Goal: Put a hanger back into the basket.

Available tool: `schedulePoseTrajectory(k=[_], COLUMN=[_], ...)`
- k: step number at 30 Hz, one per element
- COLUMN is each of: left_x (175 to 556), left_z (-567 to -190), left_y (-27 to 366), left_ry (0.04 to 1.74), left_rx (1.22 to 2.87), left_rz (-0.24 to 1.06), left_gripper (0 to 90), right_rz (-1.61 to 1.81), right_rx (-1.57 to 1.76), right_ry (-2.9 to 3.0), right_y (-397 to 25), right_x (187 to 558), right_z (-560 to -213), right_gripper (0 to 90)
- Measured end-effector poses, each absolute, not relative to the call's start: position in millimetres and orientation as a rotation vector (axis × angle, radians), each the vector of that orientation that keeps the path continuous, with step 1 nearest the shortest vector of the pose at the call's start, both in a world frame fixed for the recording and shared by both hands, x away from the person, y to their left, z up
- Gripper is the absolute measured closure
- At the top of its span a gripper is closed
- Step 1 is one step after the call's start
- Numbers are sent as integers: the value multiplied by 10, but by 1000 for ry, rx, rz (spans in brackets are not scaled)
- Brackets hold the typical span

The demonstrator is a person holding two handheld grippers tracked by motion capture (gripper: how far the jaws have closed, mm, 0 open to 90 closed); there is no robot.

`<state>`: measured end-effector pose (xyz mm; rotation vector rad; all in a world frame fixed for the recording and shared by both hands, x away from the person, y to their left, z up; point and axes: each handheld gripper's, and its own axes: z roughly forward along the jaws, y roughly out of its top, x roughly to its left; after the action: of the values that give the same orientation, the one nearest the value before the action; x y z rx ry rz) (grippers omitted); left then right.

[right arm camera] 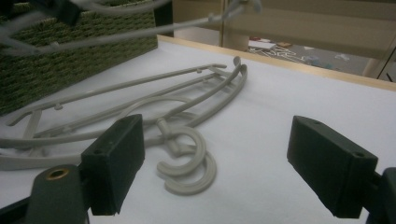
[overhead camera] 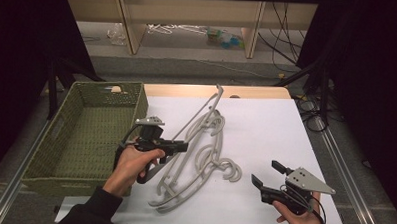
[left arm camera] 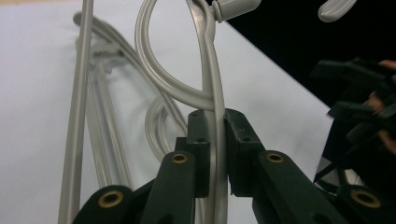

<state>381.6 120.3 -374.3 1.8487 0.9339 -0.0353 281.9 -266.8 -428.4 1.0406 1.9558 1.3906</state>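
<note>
While the left tool [overhead camera: 177, 147] pinches one grey hanger [left arm camera: 215, 140] lifted beside the basket [overhead camera: 60, 137], the right tool [overhead camera: 267, 175] hovers with jaws spread over the worktop [overhead camera: 266, 129], near the hanger pile [overhead camera: 199, 167].

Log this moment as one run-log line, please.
left gripper: shut on lifted hanger | right gripper: open, apart | hangers on table | basket: left

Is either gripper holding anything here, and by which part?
The left gripper clamps a grey hanger on its stem just below the hook's curve. The right gripper is open and holds nothing.
</note>
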Motion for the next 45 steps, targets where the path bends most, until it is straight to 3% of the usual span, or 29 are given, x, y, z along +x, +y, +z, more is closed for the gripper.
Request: schedulePoseTrajectory(k=[14,35,45], left_x=[3752,3587,3609], left_z=[-3190,-3312,-3420], left_y=[1827,3028,3320], left_ry=[921,966,947], left_rx=[1772,1848,1887], left_rz=[116,291,321], left_gripper=[810,811,811], right_rz=[1388,1376,1374], right_rx=[1063,1060,1057], right_ry=[1964,1978,1988], right_y=[-2675,-2655,-2646], right_x=[2819,2838,2849], right_z=[-4289,-4309,-4319], right_gripper=[197,195,192])
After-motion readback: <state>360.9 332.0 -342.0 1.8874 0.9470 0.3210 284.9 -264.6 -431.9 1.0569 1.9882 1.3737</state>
